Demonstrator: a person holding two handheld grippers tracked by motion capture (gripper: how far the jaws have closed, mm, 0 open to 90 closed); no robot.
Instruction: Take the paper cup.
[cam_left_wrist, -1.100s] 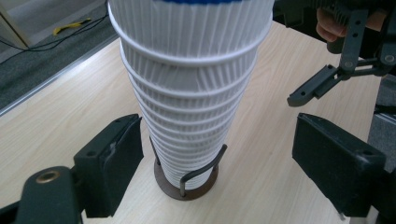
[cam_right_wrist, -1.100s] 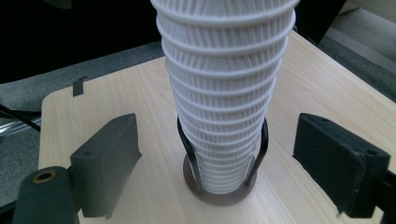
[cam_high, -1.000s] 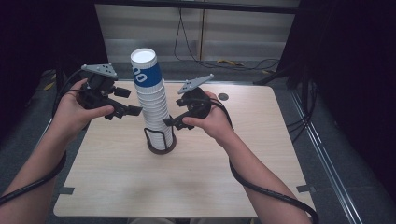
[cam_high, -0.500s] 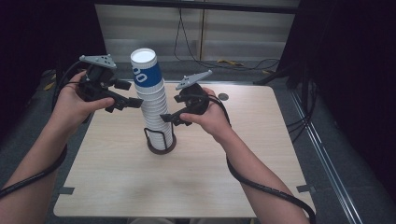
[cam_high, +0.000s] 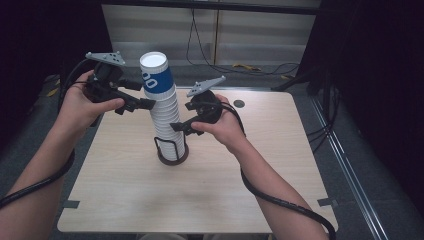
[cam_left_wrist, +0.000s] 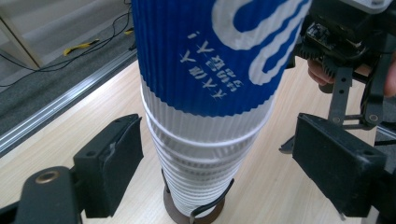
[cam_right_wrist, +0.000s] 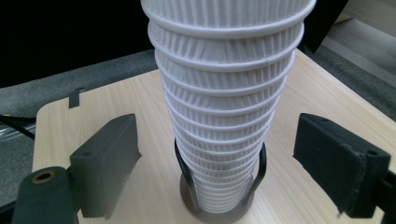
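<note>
Blue-sleeved top cup (cam_high: 156, 77) capping white cup stack (cam_high: 167, 125), stack seated upside down in wire holder (cam_high: 172, 150) mid-desk (cam_high: 210, 200) so it stays upright. Left hand-held gripper (cam_high: 142, 104) level just below the blue sleeve, jaws wide either side and clear of the rims (cam_left_wrist: 205, 140), likely lined up to pinch the top cup free. Right hand-held gripper (cam_high: 179, 127) lower down, jaws also wide around the stack (cam_right_wrist: 224, 116) without contact, probably to brace the rest.

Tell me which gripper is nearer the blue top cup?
Left. The left gripper sits open just below the blue top cup; the right gripper is open lower on the stack.
</note>
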